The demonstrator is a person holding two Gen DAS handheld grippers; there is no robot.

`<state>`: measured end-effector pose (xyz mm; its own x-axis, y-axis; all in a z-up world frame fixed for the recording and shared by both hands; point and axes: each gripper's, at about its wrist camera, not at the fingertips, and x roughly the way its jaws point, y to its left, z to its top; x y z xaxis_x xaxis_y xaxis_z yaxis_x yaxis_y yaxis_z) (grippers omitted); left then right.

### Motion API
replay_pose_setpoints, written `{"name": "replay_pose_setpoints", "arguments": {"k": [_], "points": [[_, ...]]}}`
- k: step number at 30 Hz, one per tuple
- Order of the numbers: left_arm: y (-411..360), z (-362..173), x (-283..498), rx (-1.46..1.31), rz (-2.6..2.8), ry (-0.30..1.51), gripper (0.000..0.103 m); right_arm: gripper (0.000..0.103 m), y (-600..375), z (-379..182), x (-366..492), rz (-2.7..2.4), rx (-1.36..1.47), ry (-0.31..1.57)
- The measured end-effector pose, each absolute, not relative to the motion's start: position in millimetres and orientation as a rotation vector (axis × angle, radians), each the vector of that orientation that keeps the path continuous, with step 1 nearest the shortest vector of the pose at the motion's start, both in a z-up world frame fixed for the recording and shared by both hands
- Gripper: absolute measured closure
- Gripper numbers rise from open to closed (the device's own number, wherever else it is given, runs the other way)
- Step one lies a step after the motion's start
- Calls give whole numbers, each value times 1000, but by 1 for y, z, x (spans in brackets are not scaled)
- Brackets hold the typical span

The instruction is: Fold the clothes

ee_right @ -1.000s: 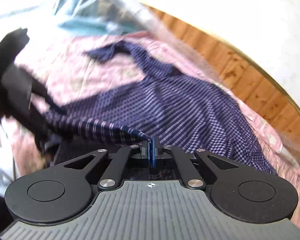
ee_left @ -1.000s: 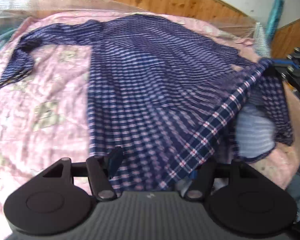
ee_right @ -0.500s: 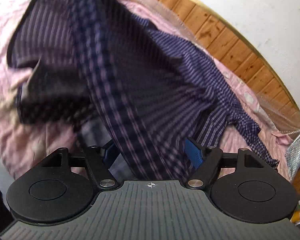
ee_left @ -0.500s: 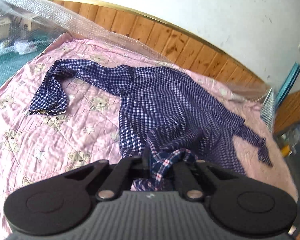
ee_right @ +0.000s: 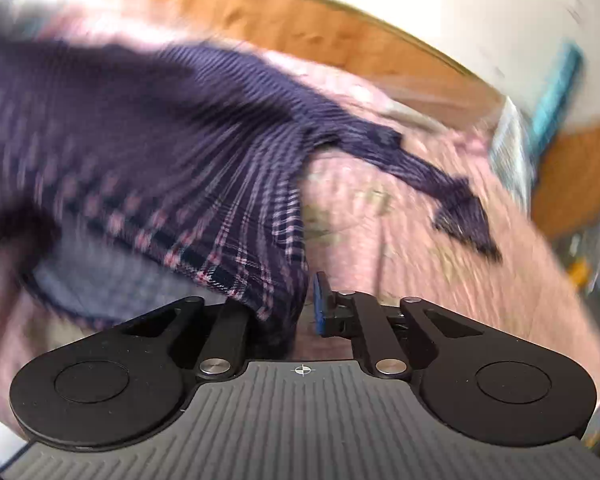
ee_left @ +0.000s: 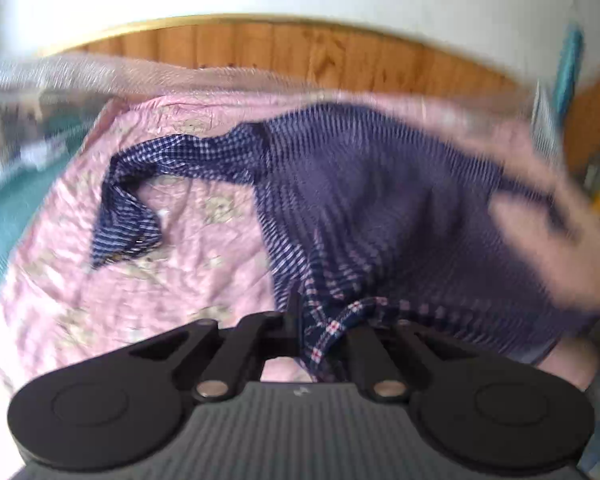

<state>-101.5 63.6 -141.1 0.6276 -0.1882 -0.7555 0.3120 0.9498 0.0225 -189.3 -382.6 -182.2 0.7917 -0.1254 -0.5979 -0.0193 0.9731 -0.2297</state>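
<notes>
Your left gripper (ee_left: 320, 332) is pinched tight on a bunched hem of the checked shirt (ee_left: 380, 208), while your right gripper (ee_right: 288, 308) holds its fingers slightly parted, cloth draped over the left one.

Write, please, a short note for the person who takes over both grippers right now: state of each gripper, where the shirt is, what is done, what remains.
Left gripper: shut on the hem of the plaid shirt.
Right gripper: jaws apart, hem cloth draped between them; I cannot tell if it has any hold.
The shirt lies spread on the pink quilt, one sleeve out to the left, the other sleeve out to the right.
Done: shirt laid out, no fold visible.
Left: all the folding. Both views are blurred, so check first.
</notes>
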Motion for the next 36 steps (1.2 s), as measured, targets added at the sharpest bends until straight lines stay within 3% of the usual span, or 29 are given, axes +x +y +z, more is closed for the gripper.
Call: {"name": "replay_pose_setpoints", "arguments": {"k": [4,6,12,14,18,26,30,34,36], "points": [[51,-173,-120,347,-302,876,101,93,-413,-159,-206,-70,60,647],[54,-177,-120,293,-294,887,101,61,-402,-162,-206,-60,-7,643],[59,-166,-107,186,-287,874,101,40,-359,-179,-196,11,-316,602],[57,-163,-105,192,-292,866,101,37,-358,-183,-198,-19,-342,606],[63,-156,-101,157,-286,852,100,61,-369,-188,-206,-144,-307,637],[60,-150,-100,26,-345,867,96,61,-387,-201,-223,-362,-248,695],[60,-141,-96,3,-338,837,96,56,-392,-194,-232,-401,-217,662],[56,-128,-92,6,-377,840,96,57,-391,-188,-234,-400,-223,636],[51,-135,-94,85,-388,878,96,83,-395,-189,-230,-356,-197,665]]}}
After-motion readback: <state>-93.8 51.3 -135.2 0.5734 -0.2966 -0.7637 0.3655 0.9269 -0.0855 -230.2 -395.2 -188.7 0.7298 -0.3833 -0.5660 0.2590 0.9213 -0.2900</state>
